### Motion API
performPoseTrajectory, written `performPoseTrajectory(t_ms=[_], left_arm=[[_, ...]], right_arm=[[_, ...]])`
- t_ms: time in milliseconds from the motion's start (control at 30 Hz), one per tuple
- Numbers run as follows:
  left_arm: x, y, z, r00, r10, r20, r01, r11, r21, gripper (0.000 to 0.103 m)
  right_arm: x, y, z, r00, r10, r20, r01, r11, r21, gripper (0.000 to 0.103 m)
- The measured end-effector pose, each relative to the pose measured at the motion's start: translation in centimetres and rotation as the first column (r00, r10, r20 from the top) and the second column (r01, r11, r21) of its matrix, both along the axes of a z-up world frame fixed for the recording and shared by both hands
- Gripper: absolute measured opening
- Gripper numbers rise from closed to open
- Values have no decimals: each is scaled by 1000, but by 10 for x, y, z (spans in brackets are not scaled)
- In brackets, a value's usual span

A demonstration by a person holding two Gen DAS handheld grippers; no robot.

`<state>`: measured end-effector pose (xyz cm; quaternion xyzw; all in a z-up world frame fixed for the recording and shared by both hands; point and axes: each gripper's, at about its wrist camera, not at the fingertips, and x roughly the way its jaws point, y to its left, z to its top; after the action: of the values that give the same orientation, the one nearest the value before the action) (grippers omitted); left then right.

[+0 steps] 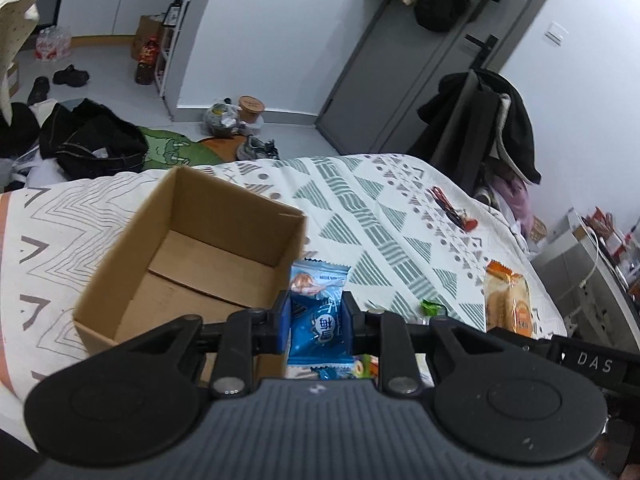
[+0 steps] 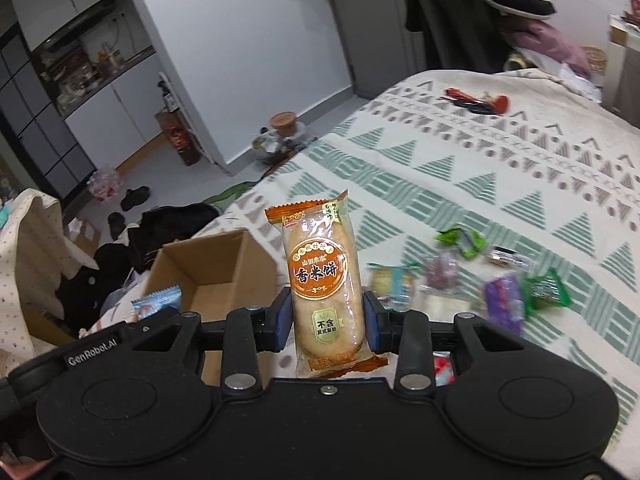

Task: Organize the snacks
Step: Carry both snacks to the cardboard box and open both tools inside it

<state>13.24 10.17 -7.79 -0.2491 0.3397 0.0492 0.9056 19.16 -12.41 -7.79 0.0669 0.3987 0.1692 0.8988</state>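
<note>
The left hand-held gripper pinched a light, crinkly blue snack packet by its middle just beside the empty cardboard box, while the right hand-held gripper clasped a brittle orange rice-cracker pack at its lower half, near that box.

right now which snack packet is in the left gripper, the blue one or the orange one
The blue plastic snack packet, pinched by the left gripper beside the open cardboard box. The orange rice cracker packet stands upright in the right gripper.
</note>
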Motion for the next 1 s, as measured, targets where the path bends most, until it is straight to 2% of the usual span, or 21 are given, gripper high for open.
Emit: performPoseTrajectory(t_ms=[400,700,800,900,967,1000], left_arm=[[-1,60,-9,989,147,-21,-148,989,-20,24],[5,77,-21,976,204,-71,-205,979,-7,26],[7,78,-22,971,223,-86,-223,975,5,31],[7,81,-24,969,231,-94,-233,972,-13,41],[6,81,-23,967,239,-91,-241,971,-6,51],[6,81,-23,965,244,-92,-245,969,-6,53]], right_arm=[[15,71,-12,993,113,-31,-112,993,31,36],[22,100,-23,986,150,-71,-146,987,69,36],[24,104,-26,984,156,-85,-149,985,84,36],[25,107,-29,980,172,-96,-162,981,106,37],[25,110,-29,977,190,-102,-177,977,118,42],[25,110,-29,976,190,-106,-178,977,115,53]])
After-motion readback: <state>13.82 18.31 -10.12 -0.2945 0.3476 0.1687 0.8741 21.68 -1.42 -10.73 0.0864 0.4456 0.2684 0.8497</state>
